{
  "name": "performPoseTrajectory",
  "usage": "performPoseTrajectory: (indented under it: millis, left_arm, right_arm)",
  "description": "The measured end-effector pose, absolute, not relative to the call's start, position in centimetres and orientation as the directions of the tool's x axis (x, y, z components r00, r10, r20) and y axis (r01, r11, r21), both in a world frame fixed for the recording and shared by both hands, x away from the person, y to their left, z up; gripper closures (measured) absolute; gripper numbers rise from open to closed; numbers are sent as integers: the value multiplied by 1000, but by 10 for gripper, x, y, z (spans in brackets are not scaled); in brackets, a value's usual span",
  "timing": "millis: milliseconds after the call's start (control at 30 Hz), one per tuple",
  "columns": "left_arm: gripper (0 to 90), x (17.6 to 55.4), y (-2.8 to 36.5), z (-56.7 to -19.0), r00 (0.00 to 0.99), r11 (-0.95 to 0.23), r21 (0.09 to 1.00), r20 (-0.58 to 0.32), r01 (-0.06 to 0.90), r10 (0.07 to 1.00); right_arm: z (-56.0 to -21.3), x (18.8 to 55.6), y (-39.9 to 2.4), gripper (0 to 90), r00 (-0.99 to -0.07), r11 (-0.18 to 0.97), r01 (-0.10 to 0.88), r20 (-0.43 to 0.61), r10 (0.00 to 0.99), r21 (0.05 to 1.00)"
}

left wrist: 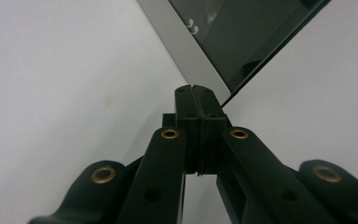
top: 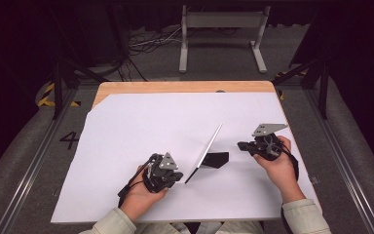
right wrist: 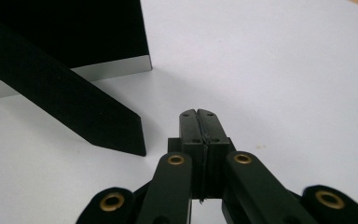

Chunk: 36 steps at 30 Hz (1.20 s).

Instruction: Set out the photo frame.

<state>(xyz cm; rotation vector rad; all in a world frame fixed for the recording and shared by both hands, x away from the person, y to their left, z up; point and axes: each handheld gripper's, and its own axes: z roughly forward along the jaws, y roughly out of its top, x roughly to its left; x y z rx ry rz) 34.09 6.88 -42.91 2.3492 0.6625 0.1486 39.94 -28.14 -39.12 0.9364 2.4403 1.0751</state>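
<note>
A silver-edged picture frame [top: 205, 151] stands tilted on the white sheet, propped from behind by its black stand leg [top: 215, 160]. My left gripper [top: 179, 177] is shut and holds nothing, its tips right at the frame's near lower corner. In the left gripper view the closed tips [left wrist: 196, 91] sit beside the frame's silver border [left wrist: 186, 51] and dark glass [left wrist: 242, 37]. My right gripper [top: 241, 145] is also shut and holds nothing, a short way right of the stand leg. The right gripper view shows its tips [right wrist: 198, 114] apart from the black leg [right wrist: 74, 107] and the frame's back [right wrist: 74, 28].
The white sheet [top: 141, 122] covers most of a wooden table [top: 175, 87], leaving a strip of wood at the far edge. A white metal rack [top: 221, 36] and cables [top: 146, 41] stand on the floor beyond the table. Dark rails run along both sides.
</note>
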Motion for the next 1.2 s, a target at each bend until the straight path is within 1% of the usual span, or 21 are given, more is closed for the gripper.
performPoseTrajectory:
  millis: [267,333,600,1200]
  left_arm:
    - [900,338,59,-433,875,-659,634,-61,406,481]
    - [900,338,59,-433,873,-652,634,-79,417,482]
    - [900,335,54,-435,883,-665,627,-79,405,463]
    - [900,322,26,-439,918,-700,620,-92,356,386]
  right_arm:
    - [-385,390,-304,900,-701,458,458,-7,713,762]
    - [-385,387,-308,900,-695,450,464,-2,719,763]
    - [-381,377,-323,900,-678,423,466,6,735,777]
    - [-376,370,-331,900,-669,404,461,10,743,790]
